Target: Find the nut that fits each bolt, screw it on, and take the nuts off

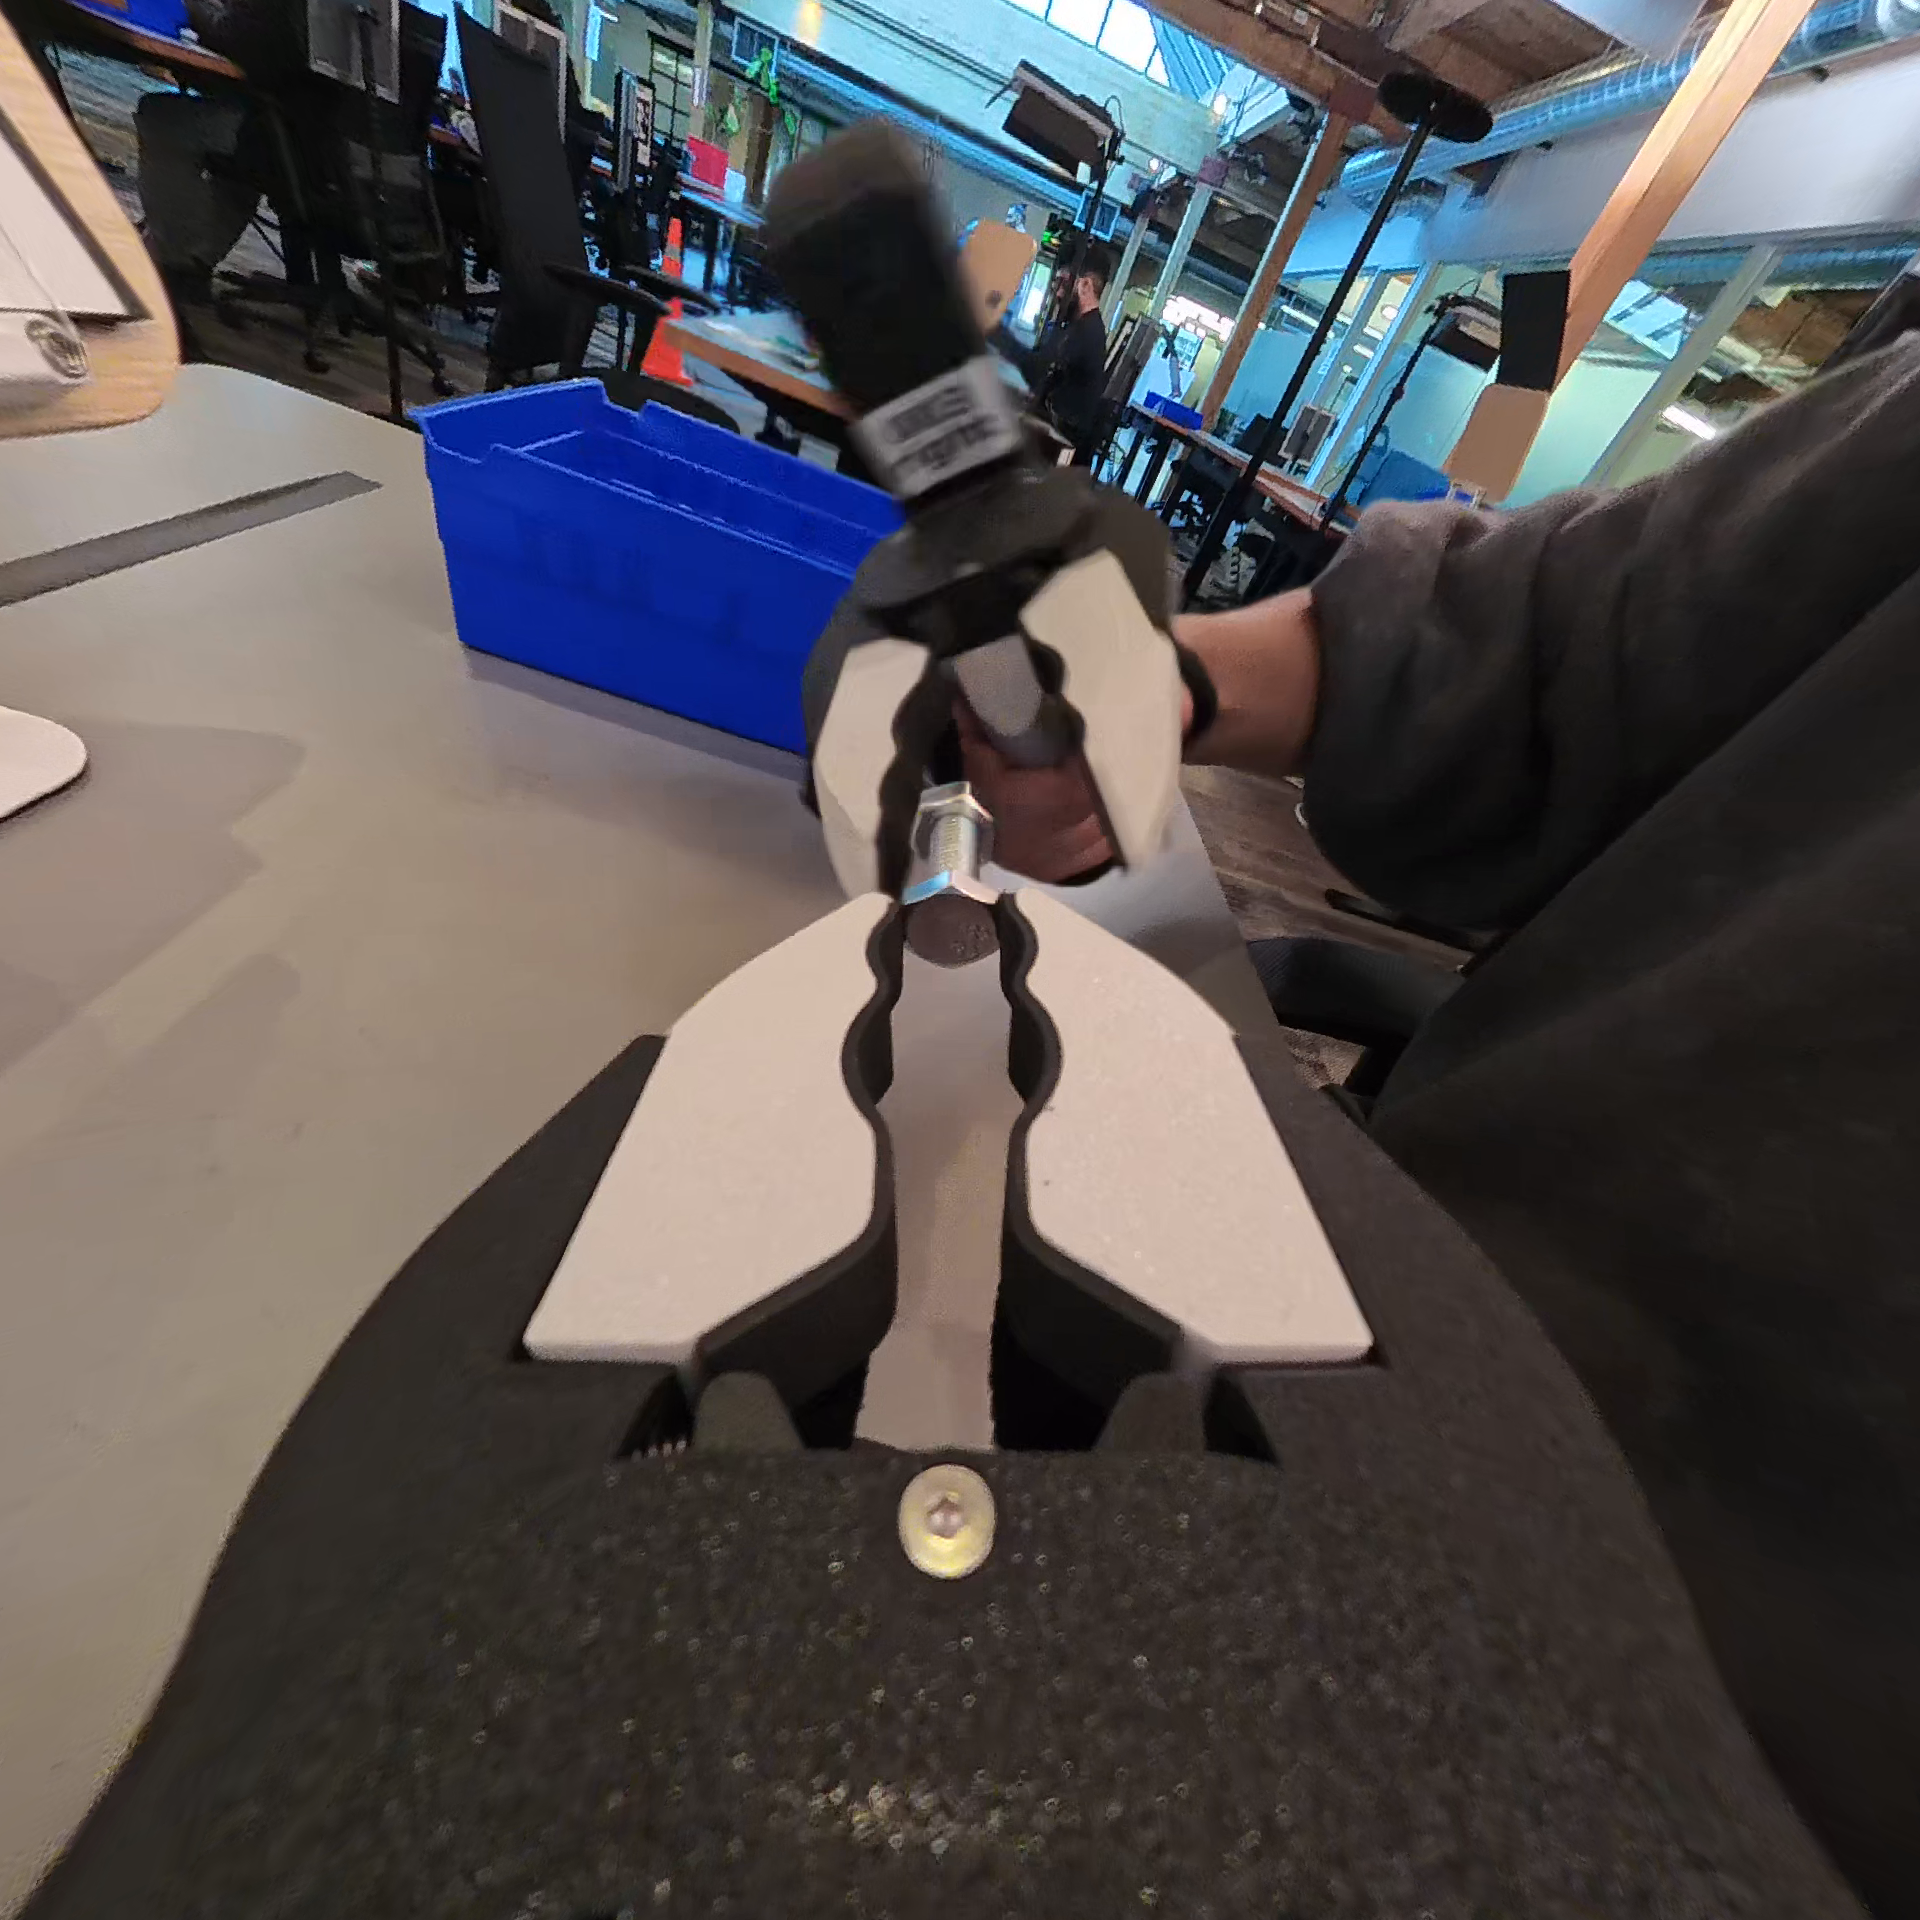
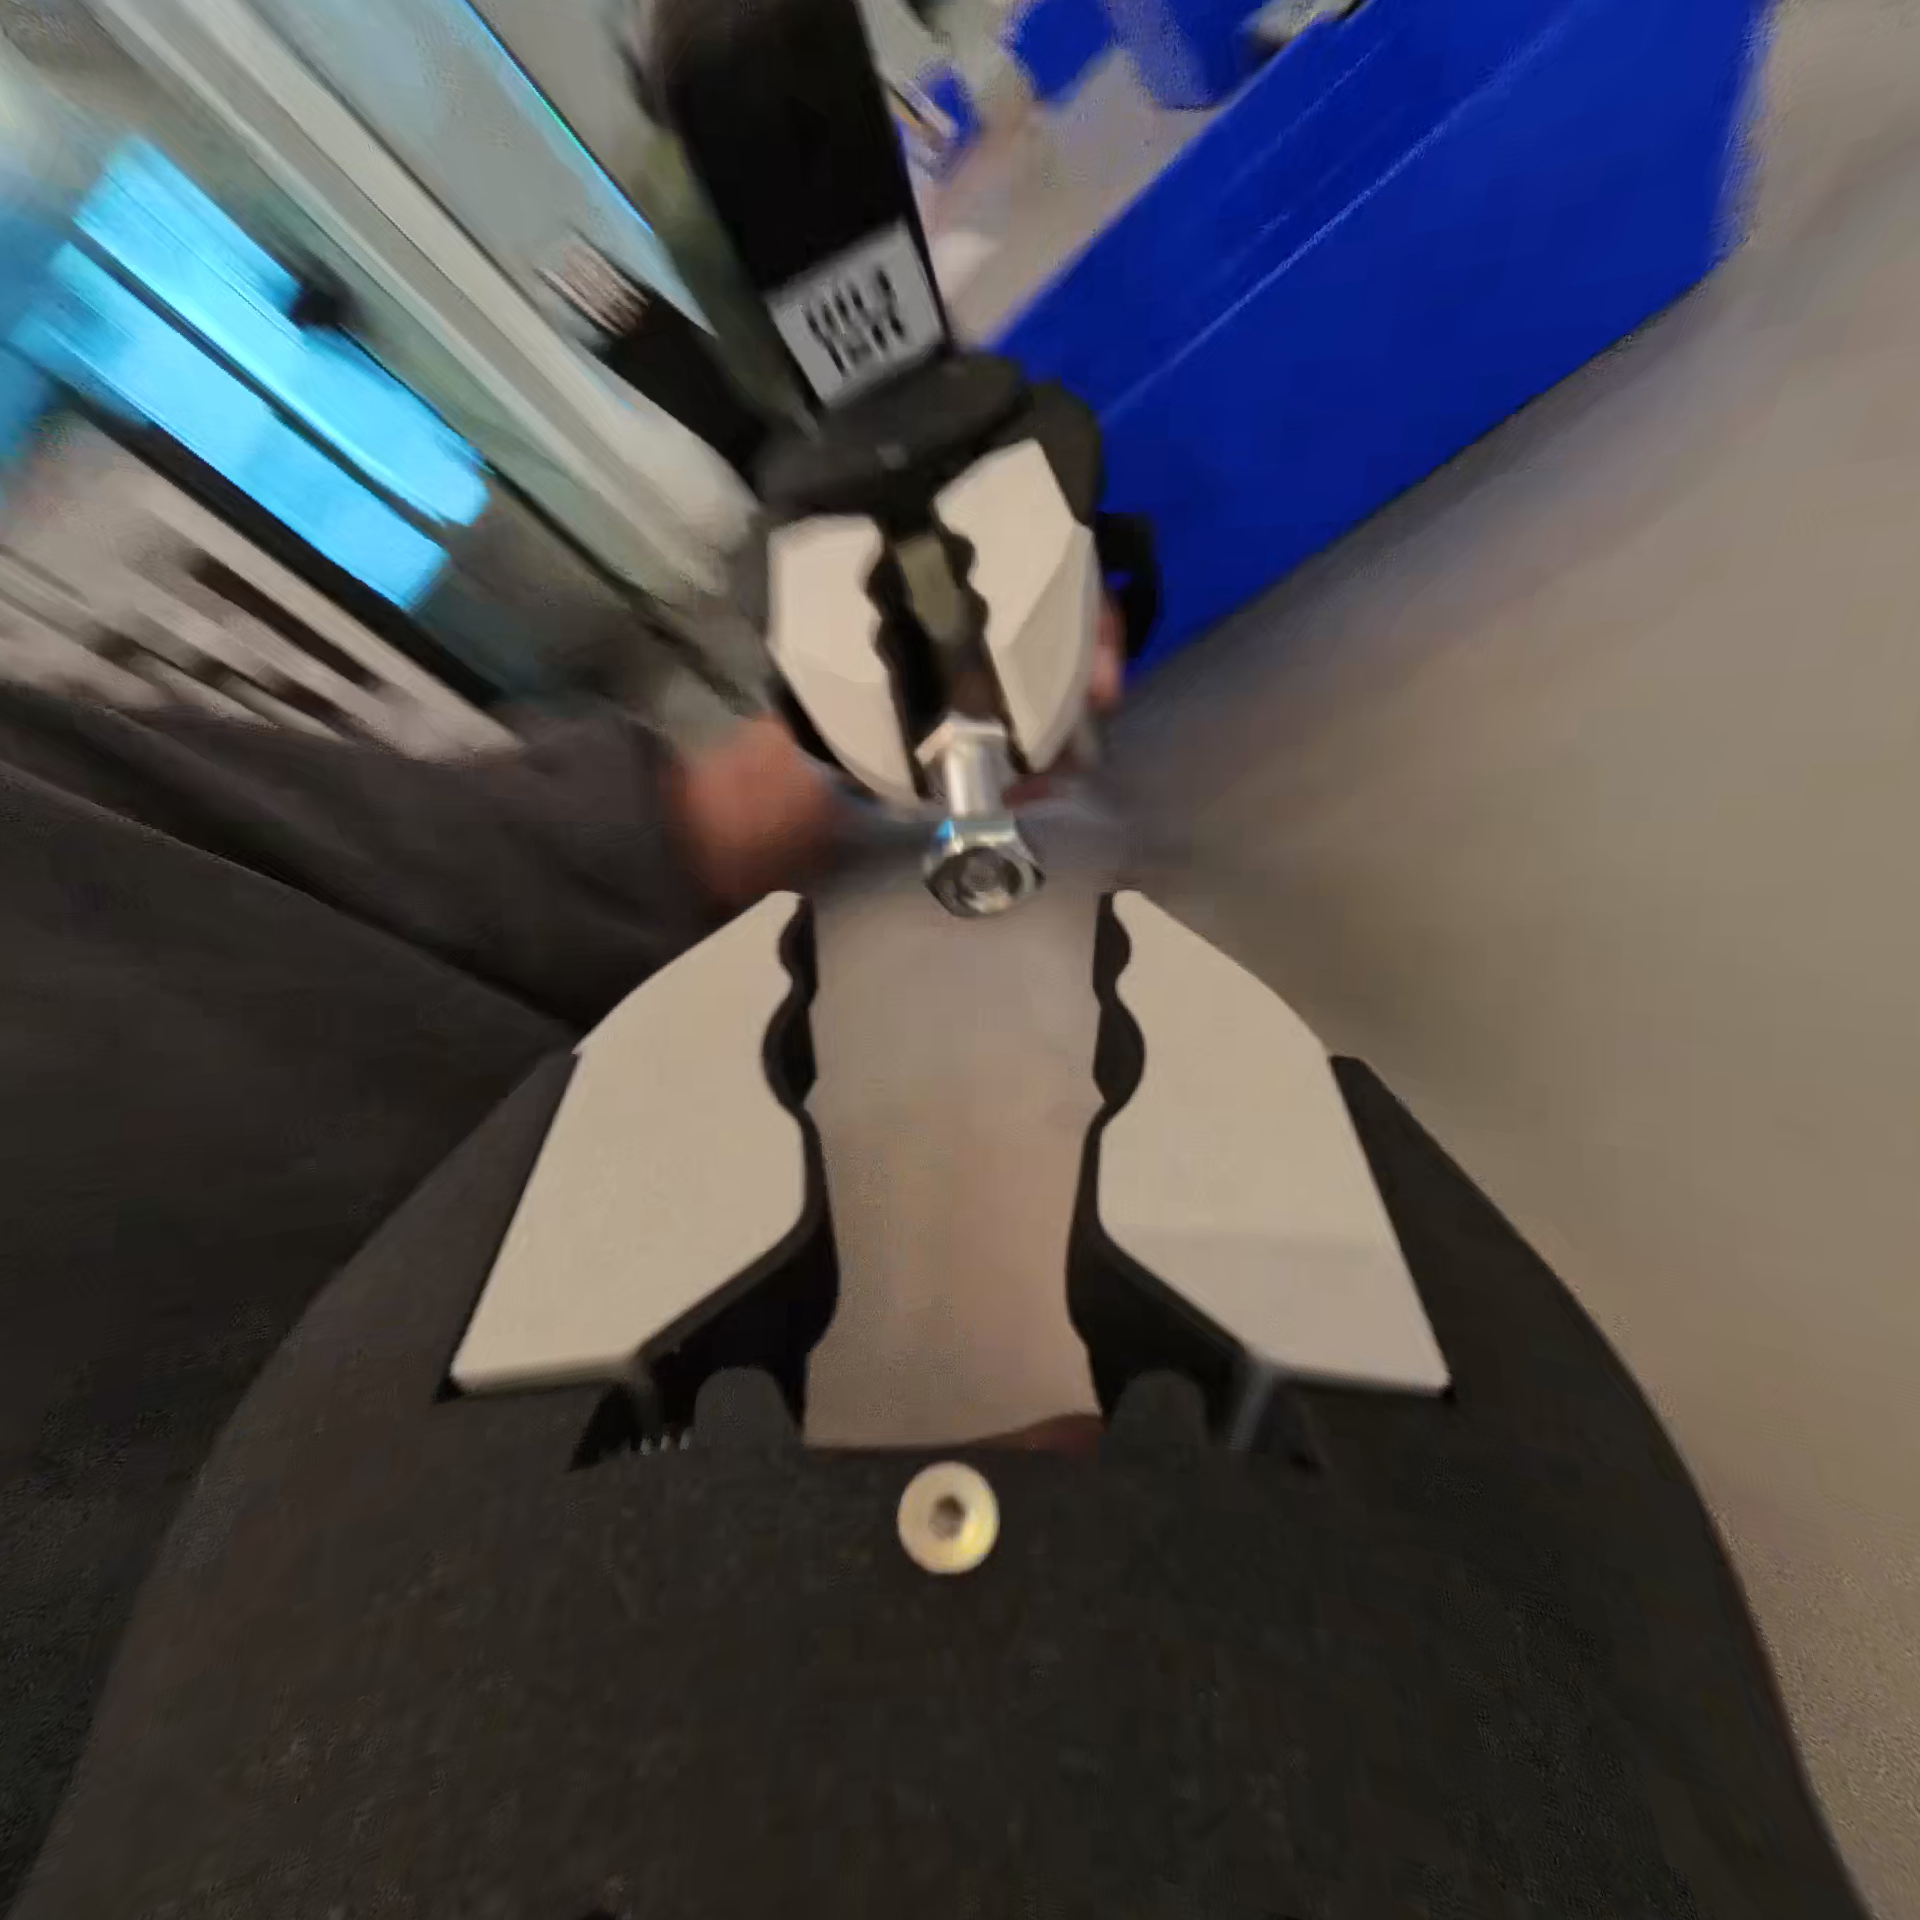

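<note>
A silver bolt is held in the air by its hex head between my left gripper's shut fingertips. A silver nut sits on the far end of its thread. My right gripper faces it from the far side, with its jaws open on either side of the nut and not touching it. In the blurred right wrist view, my right gripper is open and the nut is just beyond its fingertips. The left gripper behind it is shut on the bolt.
A blue plastic bin stands on the grey table behind the grippers; it also shows in the right wrist view. A white stand base is at the far left. The person's dark sleeve is on the right.
</note>
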{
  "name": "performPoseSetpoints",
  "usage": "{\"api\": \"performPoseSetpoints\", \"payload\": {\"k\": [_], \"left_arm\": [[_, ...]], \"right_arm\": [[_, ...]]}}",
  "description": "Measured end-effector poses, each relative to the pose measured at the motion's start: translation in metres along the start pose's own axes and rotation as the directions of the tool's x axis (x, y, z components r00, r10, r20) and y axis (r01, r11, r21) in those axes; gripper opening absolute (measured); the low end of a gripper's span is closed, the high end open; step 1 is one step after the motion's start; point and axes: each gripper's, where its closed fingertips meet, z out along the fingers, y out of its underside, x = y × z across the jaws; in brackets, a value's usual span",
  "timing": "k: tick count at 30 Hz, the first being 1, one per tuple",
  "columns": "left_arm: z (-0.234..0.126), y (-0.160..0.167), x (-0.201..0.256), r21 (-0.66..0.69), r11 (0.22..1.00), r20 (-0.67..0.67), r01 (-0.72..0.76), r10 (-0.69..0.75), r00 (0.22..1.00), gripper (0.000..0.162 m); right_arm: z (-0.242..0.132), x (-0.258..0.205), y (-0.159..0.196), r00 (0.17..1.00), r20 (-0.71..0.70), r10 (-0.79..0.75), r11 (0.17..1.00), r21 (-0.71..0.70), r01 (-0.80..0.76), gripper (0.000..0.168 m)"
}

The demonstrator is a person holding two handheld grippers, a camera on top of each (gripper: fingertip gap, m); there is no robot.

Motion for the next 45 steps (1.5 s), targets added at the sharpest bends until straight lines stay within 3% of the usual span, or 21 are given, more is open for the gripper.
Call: {"api": "performPoseSetpoints", "payload": {"k": [1,2,4,6,8,12,14,16,19,21,24,26,29,31,32,33,35,37,39,43,45], "left_arm": [[-0.001,-0.001,0.000,0.007,1.000,-0.007,0.011,-0.011,1.000,0.017],[-0.001,-0.001,0.001,0.009,1.000,-0.021,0.021,-0.021,1.000,0.017],[-0.001,-0.002,0.004,0.016,0.999,-0.047,0.039,-0.038,0.998,0.017],[-0.001,-0.001,0.004,0.014,0.998,-0.059,0.054,-0.053,0.997,0.017],[0.001,0.001,0.004,0.003,0.998,-0.063,0.057,-0.057,0.996,0.017],[0.002,0.002,0.007,-0.001,0.998,-0.073,0.057,-0.056,0.996,0.017],[0.001,0.000,0.011,0.006,0.999,-0.085,0.038,-0.037,0.996,0.017],[0.002,0.002,0.010,-0.004,1.000,-0.060,0.003,-0.003,0.998,0.017],[0.003,0.002,0.007,-0.008,1.000,-0.029,-0.024,0.023,0.999,0.017],[0.007,0.005,0.005,-0.029,0.998,0.014,-0.064,0.065,0.998,0.017],[0.008,0.012,-0.003,-0.085,0.989,0.090,-0.124,0.131,0.987,0.017],[0.007,0.008,-0.003,-0.068,0.991,0.087,-0.116,0.122,0.989,0.017],[0.007,0.012,-0.004,-0.086,0.991,0.079,-0.104,0.111,0.991,0.017],[0.008,0.014,-0.003,-0.096,0.991,0.062,-0.089,0.095,0.994,0.017],[0.009,0.015,-0.002,-0.094,0.992,0.053,-0.083,0.088,0.995,0.017],[0.009,0.014,0.000,-0.091,0.993,0.039,-0.074,0.078,0.996,0.017],[0.009,0.013,0.004,-0.079,0.996,0.011,-0.052,0.053,0.999,0.017],[0.008,0.010,0.009,-0.055,0.998,-0.031,-0.023,0.021,0.999,0.017],[0.006,0.004,0.014,-0.024,1.000,-0.072,0.004,-0.006,0.997,0.017],[0.004,0.004,0.014,-0.024,1.000,-0.078,0.007,-0.009,0.997,0.017],[0.003,0.003,0.010,-0.017,1.000,-0.059,0.008,-0.009,0.998,0.017]], "right_arm": [[-0.003,0.011,0.002,0.951,-0.170,-0.257,0.966,-0.065,0.249,0.055],[-0.008,0.020,-0.002,0.813,-0.311,-0.492,0.870,-0.163,0.465,0.052],[-0.016,0.017,-0.013,0.434,-0.406,-0.804,0.575,-0.346,0.742,0.047],[-0.016,0.009,-0.017,0.101,-0.370,-0.923,0.285,-0.485,0.827,0.042],[-0.012,0.007,-0.016,-0.020,-0.327,-0.945,0.168,-0.534,0.829,0.039],[-0.007,0.006,-0.013,0.038,-0.292,-0.956,0.188,-0.508,0.841,0.018],[-0.006,0.001,-0.013,0.210,-0.298,-0.931,0.327,-0.427,0.843,0.018],[-0.005,0.001,-0.010,0.505,-0.270,-0.820,0.572,-0.337,0.748,0.018],[-0.005,-0.003,-0.014,0.938,-0.141,-0.317,0.947,-0.106,0.304,0.018],[-0.007,-0.004,-0.023,0.997,0.031,0.075,0.997,0.027,-0.076,0.018],[-0.006,0.010,-0.017,0.864,0.160,0.478,0.870,0.050,-0.491,0.018],[-0.006,0.009,-0.017,0.775,0.256,0.578,0.792,0.053,-0.608,0.022],[-0.008,0.005,-0.016,0.911,0.174,0.374,0.917,0.080,-0.391,0.034],[-0.013,0.003,-0.017,0.998,0.034,0.052,0.998,0.046,-0.054,0.046],[-0.016,0.006,-0.016,0.982,-0.069,-0.176,0.984,-0.010,0.175,0.048],[-0.020,0.012,-0.016,0.891,-0.184,-0.415,0.910,-0.096,0.403,0.053],[-0.025,0.010,-0.015,0.568,-0.247,-0.785,0.620,-0.292,0.729,0.048],[-0.022,0.007,-0.013,0.183,-0.211,-0.960,0.260,-0.438,0.861,0.043],[-0.015,0.010,-0.006,-0.038,-0.137,-0.990,0.039,-0.520,0.853,0.039],[-0.007,-0.003,-0.015,-0.095,-0.171,-0.981,-0.005,-0.461,0.887,0.019],[-0.006,0.002,-0.017,0.025,-0.187,-0.982,0.110,-0.458,0.882,0.019]]}}
